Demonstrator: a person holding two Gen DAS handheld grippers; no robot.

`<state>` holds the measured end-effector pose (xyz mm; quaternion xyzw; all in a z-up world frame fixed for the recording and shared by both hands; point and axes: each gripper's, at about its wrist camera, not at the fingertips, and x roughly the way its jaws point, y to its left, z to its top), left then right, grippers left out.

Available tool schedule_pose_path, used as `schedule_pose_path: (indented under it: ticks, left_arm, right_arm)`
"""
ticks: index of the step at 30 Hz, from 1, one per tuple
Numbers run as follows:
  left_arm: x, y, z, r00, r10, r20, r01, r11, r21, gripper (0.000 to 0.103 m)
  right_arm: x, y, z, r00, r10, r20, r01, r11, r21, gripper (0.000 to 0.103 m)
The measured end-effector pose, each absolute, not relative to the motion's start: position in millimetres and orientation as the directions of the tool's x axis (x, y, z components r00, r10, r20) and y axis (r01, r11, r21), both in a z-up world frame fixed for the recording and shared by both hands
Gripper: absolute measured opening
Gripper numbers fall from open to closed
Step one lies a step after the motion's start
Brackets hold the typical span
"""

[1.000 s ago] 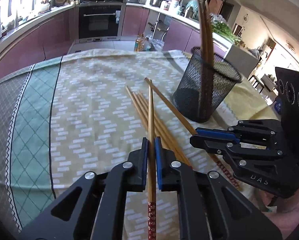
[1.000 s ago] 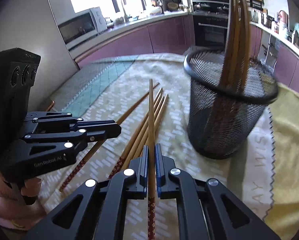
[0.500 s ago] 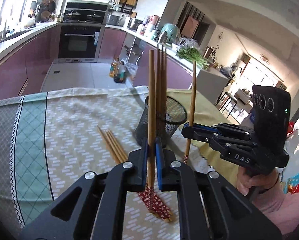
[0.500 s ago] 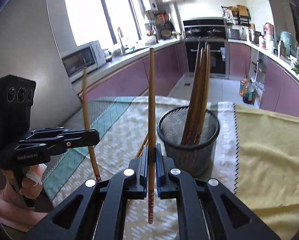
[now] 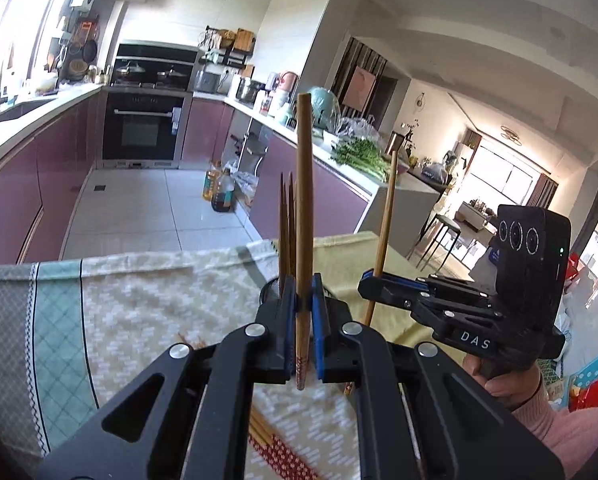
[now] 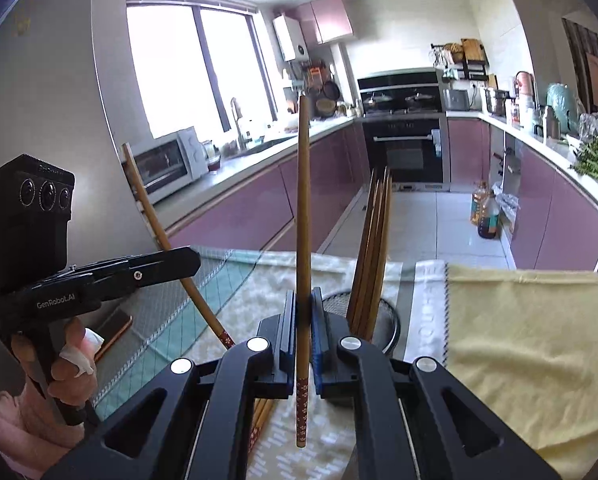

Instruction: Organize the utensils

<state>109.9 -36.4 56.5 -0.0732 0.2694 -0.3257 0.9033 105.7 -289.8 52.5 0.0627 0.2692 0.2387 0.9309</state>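
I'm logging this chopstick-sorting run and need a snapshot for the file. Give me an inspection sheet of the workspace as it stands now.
Surface: table under a patterned green and beige tablecloth, with a yellow towel on one side.
Job's things: black wire-mesh holder with several brown wooden chopsticks standing in it; more loose chopsticks lie on the cloth.
Clutter: a phone-like flat object at the table edge.
Grippers: left gripper shut on one upright chopstick; right gripper shut on another chopstick.
Cables: nothing seen.
Surroundings: kitchen with purple cabinets, a black oven, and oil bottles on the floor.
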Motion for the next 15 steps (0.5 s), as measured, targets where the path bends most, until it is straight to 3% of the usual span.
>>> schedule_pose_path:
  ticks: [8, 15]
  left_arm:
    - [125.6, -53.1, 93.1, 0.686, -0.617, -0.386, 0.561, 0.786, -0.258, 0.008]
    - [143.0, -74.4, 91.5, 0.679, -0.597, -0.427, 0.560, 0.798, -0.224, 0.008]
  right_arm:
    - [121.4, -297.0, 74.0, 0.787, 0.458, -0.414, -0.391, 0.889, 0.241, 0.006]
    - [141.4, -300.3, 79.1, 0.811, 0.439, -0.387, -0.365, 0.896, 0.253, 0.006]
